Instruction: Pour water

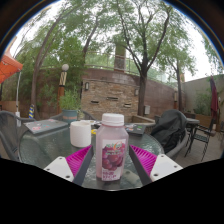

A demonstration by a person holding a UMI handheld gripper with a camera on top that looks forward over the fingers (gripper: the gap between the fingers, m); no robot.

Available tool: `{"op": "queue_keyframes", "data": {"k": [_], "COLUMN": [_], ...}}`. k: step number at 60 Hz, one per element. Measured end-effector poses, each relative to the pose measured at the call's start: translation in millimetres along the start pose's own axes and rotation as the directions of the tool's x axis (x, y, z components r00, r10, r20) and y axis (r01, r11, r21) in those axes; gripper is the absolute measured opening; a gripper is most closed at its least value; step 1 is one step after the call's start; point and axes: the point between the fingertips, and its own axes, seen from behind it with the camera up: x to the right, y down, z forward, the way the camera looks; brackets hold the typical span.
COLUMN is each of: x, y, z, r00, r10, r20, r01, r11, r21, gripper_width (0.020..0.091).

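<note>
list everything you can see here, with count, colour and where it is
bottle: 1, pinkish-purple contents, white cap, standing between the tool's fingers
white cup: 1, white, on the table just behind and beside the bottle
glass table: 1, clear top, under the bottle and cup
chairs: at least 1, dark, beyond the table
brick wall with fireplace: 1, brown, across the patio
trees: several, green, above the wall
orange umbrella: 1, orange, far off beside the trees
tool: 1, magenta pads on white fingers, either side of the bottle; whether they press on it cannot be told
</note>
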Motion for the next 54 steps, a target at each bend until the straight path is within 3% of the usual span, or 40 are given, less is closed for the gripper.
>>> {"op": "queue_keyframes", "data": {"k": [2, 4, 5, 19, 26, 30, 38, 43, 47, 54], "x": [3.5, -1.9, -4.3, -2.1, -0.2, 9.1, 43.5, 46.5, 36.5, -10.6], "y": [2.2, 7.1, 11.6, 8.7, 12.2, 3.7, -68.6, -112.7, -142.5, -155.8], "z": [8.1, 11.6, 13.8, 15.9, 19.0, 28.0, 64.2, 98.6, 123.0, 162.0], "r00": [1.0, 1.0, 1.0, 0.998, 0.999, 0.996, 0.894, 0.737, 0.509, -0.13], "r10": [-0.008, -0.021, -0.02, 0.041, 0.025, -0.081, -0.427, -0.651, -0.839, -0.972], "r20": [-0.001, 0.005, 0.013, -0.039, -0.036, -0.045, -0.133, -0.182, -0.191, -0.197], "r01": [0.008, 0.021, 0.021, -0.04, -0.026, 0.08, 0.425, 0.656, 0.851, 0.99], "r11": [1.0, 0.999, 0.999, 0.999, 1.0, 0.996, 0.904, 0.754, 0.524, -0.117], "r21": [-0.003, -0.025, -0.039, 0.013, -0.016, -0.038, -0.046, -0.037, -0.034, -0.078], "gripper_width": [0.0771, 0.0586, 0.0547, 0.0525, 0.0445, 0.0425, 0.0403, 0.039, 0.0389, 0.039]}}
